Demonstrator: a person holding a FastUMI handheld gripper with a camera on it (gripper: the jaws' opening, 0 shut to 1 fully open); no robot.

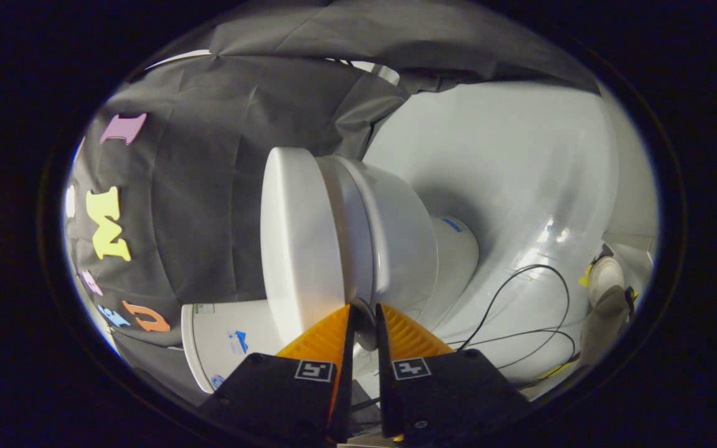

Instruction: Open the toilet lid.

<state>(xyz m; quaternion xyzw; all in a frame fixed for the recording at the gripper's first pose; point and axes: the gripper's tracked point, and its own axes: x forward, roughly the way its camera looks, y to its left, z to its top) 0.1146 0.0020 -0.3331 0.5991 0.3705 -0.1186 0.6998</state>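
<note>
Right now the claw [363,314] sits at the front edge of the toilet [396,242]. The picture is turned on its side, so the toilet looks tipped over. Its lid [296,242] is the flat white slab facing the black cloth wall [209,186]. Next to the lid comes the seat [352,230], then the bowl, and the floor [520,186] is beyond that.

The lid is down. It lies flat on the seat, and only a thin line shows between them.

The two fingers [321,339] are close together with a thin gap between them. The tips sit right where that line between lid and seat ends. One finger is on the lid side. The other is on the bowl side. A small rounded bit of the rim shows in the gap. I cannot tell if both fingers are pressing on the rim, or on the lid alone.

The lid runs long, straight away from the fingers, toward its hinge at the far end. So I think the lid's front edge has to be pulled toward the cloth wall, away from the bowl.

Some black wires [520,292] lie on the floor near the bowl.
</note>
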